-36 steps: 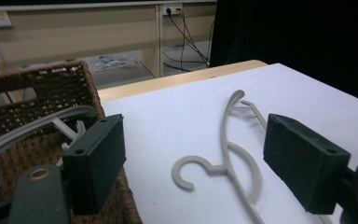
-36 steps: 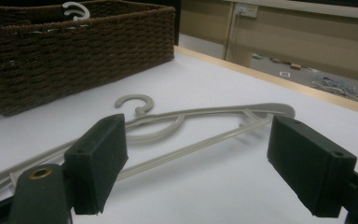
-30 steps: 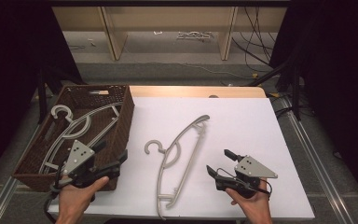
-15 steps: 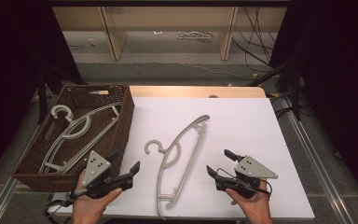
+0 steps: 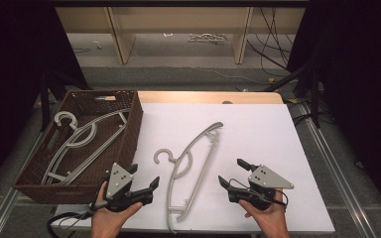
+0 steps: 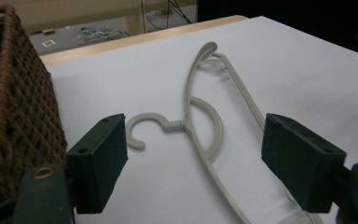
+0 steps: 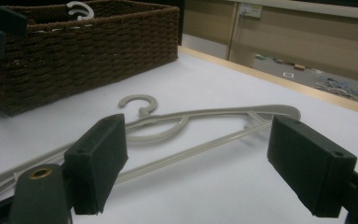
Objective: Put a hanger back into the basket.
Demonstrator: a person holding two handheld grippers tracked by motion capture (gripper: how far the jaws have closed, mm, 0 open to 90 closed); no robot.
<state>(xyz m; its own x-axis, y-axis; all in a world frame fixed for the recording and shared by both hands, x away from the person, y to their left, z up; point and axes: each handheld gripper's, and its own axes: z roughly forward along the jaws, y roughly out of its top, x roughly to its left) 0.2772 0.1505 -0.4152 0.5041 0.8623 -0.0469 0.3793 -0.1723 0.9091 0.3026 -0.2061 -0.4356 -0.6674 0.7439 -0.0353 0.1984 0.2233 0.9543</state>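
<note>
The grey hanger [image 5: 191,171] lies flat on the white table [image 5: 278,139], between both tools, its hook toward the wicker basket [image 5: 129,124]. The left gripper [image 5: 144,179] hovers just beside it, jaws spread wide and holding nothing. The right gripper [image 5: 232,172] sits on the other side, jaws apart and empty too. A second hanger [image 5: 79,141] rests inside the basket.

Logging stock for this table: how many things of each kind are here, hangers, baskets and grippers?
Grey plastic hangers: 2, one lying on the white table, one in the basket.
Brown wicker baskets: 1.
Hand-held black grippers: 2, left and right, jaws open.
Total: 5.
</note>
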